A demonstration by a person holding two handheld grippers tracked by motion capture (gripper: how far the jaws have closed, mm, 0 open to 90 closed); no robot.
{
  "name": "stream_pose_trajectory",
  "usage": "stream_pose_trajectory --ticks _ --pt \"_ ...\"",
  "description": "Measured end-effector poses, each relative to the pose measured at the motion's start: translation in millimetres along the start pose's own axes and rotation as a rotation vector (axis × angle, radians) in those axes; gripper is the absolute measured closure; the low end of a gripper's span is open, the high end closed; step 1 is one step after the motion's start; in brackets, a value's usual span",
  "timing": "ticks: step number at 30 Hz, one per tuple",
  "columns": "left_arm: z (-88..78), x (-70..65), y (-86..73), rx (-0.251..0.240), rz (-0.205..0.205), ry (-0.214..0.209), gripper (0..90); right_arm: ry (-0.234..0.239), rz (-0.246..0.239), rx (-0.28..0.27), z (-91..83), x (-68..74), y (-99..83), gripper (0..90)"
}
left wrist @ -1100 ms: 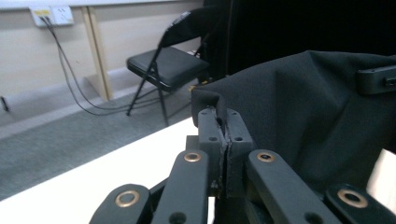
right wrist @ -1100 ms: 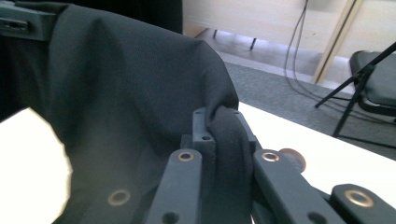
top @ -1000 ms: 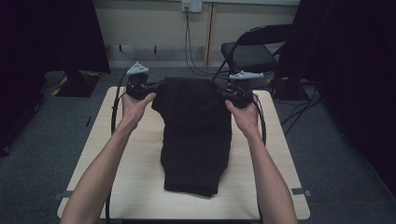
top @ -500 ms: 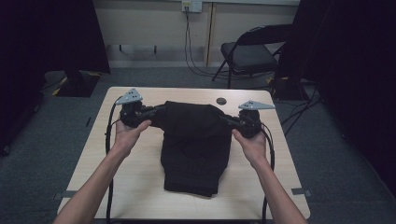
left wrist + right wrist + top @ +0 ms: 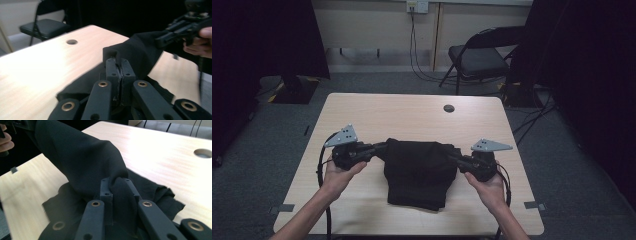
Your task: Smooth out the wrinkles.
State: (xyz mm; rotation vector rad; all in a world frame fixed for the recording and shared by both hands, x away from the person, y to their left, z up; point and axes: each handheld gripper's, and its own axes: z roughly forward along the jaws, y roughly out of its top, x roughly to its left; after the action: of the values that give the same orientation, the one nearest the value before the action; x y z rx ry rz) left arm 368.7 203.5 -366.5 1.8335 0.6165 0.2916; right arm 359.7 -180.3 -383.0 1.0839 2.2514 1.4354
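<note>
The table (image 5: 377, 112) is a pale wood-grain top with a round cable hole (image 5: 449, 108) near its far edge, smooth and bare around the work. On the near half lies the black cloth (image 5: 417, 172), a soft matte garment folded over on itself, its bulk resting on the table between the two hands and its top edge stretched crosswise, side to side. That edge is the thing to watch: it runs straight from one claw to the other, so each hand sits at its own end, neither nearer than the other.

The left claw (image 5: 117, 62) is clamped tight on a corner of the fabric, a small fold poking up above its jaws. The right claw (image 5: 116, 185) has a thicker bunch of cloth between its jaws, which have just been easing apart; the fabric looks gripped there all the same. Both claws are black with brass-coloured rivets.
</note>
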Motion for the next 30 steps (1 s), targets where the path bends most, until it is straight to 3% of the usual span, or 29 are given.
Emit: stream_pose_trajectory --ticks 3,6,7,9,12,17,20,24,25,28,30 --pt "-6.7 -7.6 -8.4 0.022 0.006 -0.021 88.6 0.007 0.000 -0.003 -4.4 6.5 -9.7 78.3" --pt "-8.8 -12.9 -27.0 0.076 -0.002 -0.035 88.5 0.024 -0.001 0.001 -10.5 11.5 -22.7 76.9" --pt "-7.5 -14.4 -36.0 0.110 -0.013 -0.063 88.4 0.033 0.001 0.013 -11.3 12.4 -27.4 76.7" --pt "-3.9 -17.8 -49.9 0.156 -0.012 -0.061 88.4 0.031 0.002 0.043 -11.3 14.3 -38.0 75.6" --pt "0.1 -17.8 -63.3 0.186 -0.033 -0.089 88.2 0.006 -0.019 0.098 -8.3 16.9 -54.5 74.6" --pt "-0.5 -21.9 -77.2 0.247 -0.031 -0.114 86.3 0.022 -0.006 0.129 -11.3 17.3 -71.5 69.9" --pt "-4.4 -22.3 -79.7 0.236 -0.050 -0.113 78.0 0.042 -0.006 0.112 -20.9 20.2 -73.9 63.4" --pt "-8.5 -26.6 -70.7 0.202 -0.045 -0.112 63.1 0.076 0.000 0.064 -33.0 26.4 -69.2 60.5" --pt "-7.8 -26.5 -68.0 0.189 -0.040 -0.117 62.8 0.084 -0.002 0.061 -33.8 27.7 -67.7 59.8" --pt "2.2 -25.4 -62.2 0.183 -0.039 -0.111 60.2 0.086 -0.020 0.061 -28.1 32.7 -62.3 59.6" --pt "12.3 -25.9 -62.6 0.205 -0.033 -0.103 57.2 0.092 -0.026 0.077 -18.1 34.2 -61.5 59.4"
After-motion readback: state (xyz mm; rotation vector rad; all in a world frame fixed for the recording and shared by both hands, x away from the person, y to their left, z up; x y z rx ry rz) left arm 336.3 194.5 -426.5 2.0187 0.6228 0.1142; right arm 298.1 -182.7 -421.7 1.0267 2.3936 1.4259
